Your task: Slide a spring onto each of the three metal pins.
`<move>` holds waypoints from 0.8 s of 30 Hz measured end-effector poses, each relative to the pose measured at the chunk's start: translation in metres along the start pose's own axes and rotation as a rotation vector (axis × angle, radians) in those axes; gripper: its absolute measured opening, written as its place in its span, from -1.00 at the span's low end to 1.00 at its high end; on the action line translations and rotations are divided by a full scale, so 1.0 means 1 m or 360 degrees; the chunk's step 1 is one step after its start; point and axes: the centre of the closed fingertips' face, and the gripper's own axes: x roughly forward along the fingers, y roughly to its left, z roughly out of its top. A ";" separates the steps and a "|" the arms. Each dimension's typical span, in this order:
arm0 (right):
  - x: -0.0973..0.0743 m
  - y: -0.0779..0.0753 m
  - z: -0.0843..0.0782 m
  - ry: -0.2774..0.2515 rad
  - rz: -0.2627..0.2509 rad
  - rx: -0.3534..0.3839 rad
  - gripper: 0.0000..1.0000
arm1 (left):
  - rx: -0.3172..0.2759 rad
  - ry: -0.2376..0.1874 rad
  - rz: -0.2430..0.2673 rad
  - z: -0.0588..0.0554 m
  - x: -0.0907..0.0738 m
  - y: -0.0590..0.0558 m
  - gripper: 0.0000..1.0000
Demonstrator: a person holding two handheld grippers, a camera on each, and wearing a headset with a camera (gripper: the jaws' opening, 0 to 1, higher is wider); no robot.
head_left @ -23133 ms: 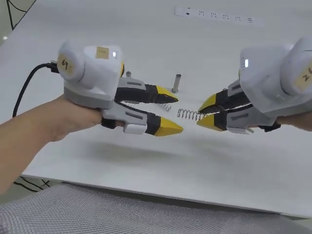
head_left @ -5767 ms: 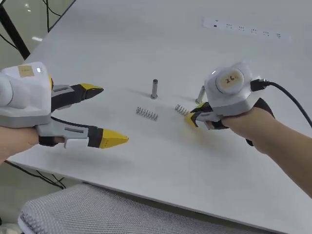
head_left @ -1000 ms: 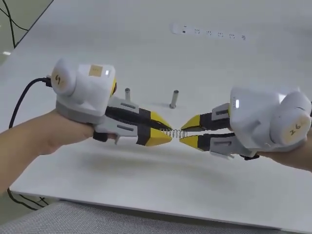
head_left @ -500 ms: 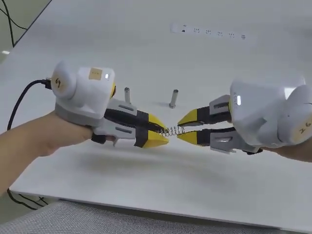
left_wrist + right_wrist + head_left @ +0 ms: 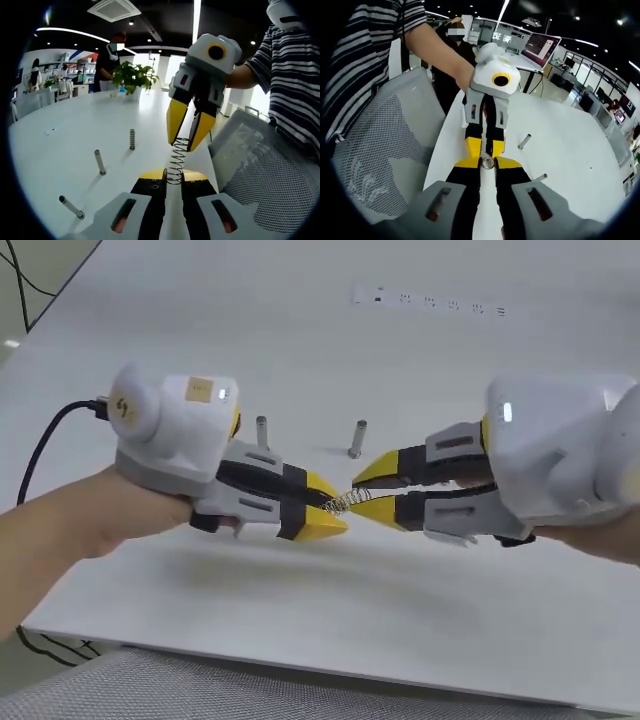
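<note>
The left gripper is held above the white desk, and its jaws are closed on one end of a small coil spring. In the left gripper view the spring rises straight out from between the tips of those jaws. The right gripper faces the left one nose to nose. Its jaws stand parted, with one yellow tip on either side of the spring's free end. Whether those tips actually touch the coil cannot be determined. The right gripper view confirms the arrangement: the spring sits end-on between that gripper's two tips, with the left gripper directly beyond it. The spring is therefore clear of the desk, bridging the two grippers near the desk's front edge. Three metal pins stand on the desk behind the grippers. In the left gripper view the far pin carries a spring along its length. The middle pin and the near pin are bare. The head view shows two upright pins, one just behind the left gripper's body and one just behind the meeting jaw tips. A white power strip lies at the far side of the desk.
</note>
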 end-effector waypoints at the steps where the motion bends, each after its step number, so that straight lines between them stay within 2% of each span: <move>1: -0.001 -0.002 0.002 -0.0030 -0.0010 0.0027 -0.77 | -0.0003 -0.0004 -0.0004 0.001 0.001 -0.001 -0.85; 15: 0.007 -0.004 0.019 -0.0132 -0.0105 -0.0032 -0.76 | -0.0010 -0.0041 -0.0015 0.006 0.004 -0.002 -0.84; 24: 0.007 -0.003 0.022 -0.0152 -0.0111 -0.0048 -0.76 | 0.0010 -0.0046 -0.0009 0.008 0.004 -0.002 -0.84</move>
